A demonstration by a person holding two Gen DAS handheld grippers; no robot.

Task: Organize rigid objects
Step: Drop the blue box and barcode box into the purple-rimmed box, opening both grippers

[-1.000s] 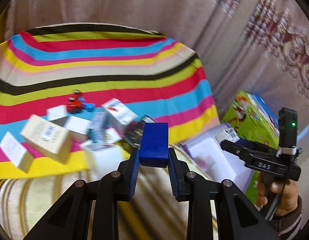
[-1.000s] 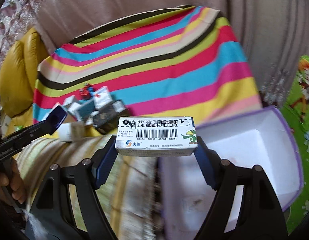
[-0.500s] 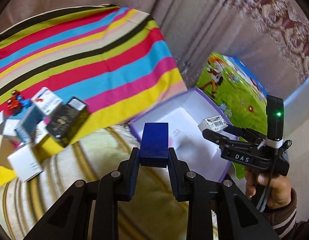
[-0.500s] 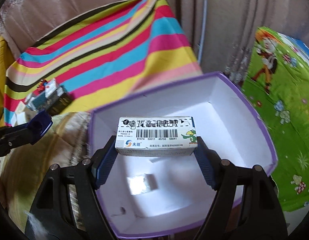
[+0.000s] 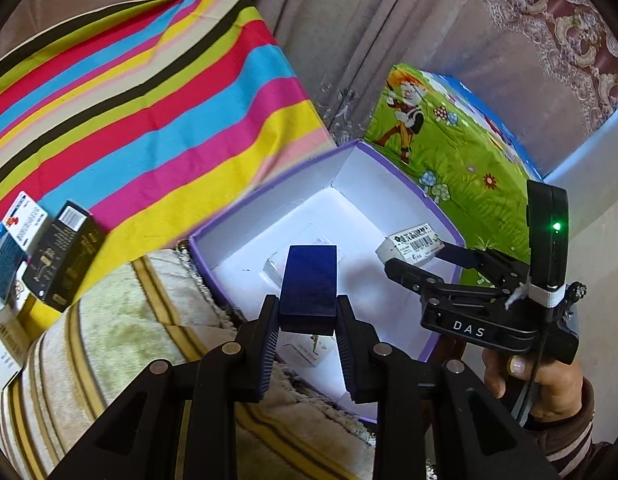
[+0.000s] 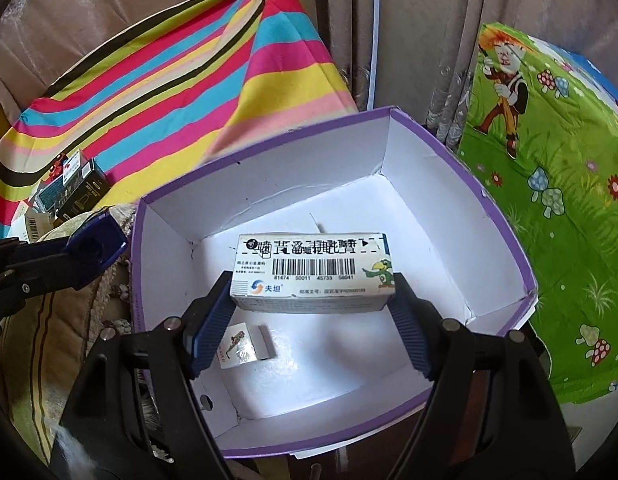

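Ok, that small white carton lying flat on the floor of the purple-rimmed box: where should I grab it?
Take the small white carton by its two long side faces, coming straight down from above. It lies flat on the floor of the purple-rimmed box, so only the top and edges are reachable, and the box walls block a sideways approach.

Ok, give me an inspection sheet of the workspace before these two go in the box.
Surface: beige striped cushion with a rainbow-striped cloth behind it.
Job's things: purple-rimmed white box, open, one small carton on its floor; blue block and white barcode carton both held above it.
Clutter: black carton and other small cartons piled on the cloth at left.
Grippers: left gripper shut on the blue block; right gripper fingers clamp the white barcode carton by its ends.
Cables: thin black lead beside the right hand.
Surroundings: curtains, green cartoon-print cover.
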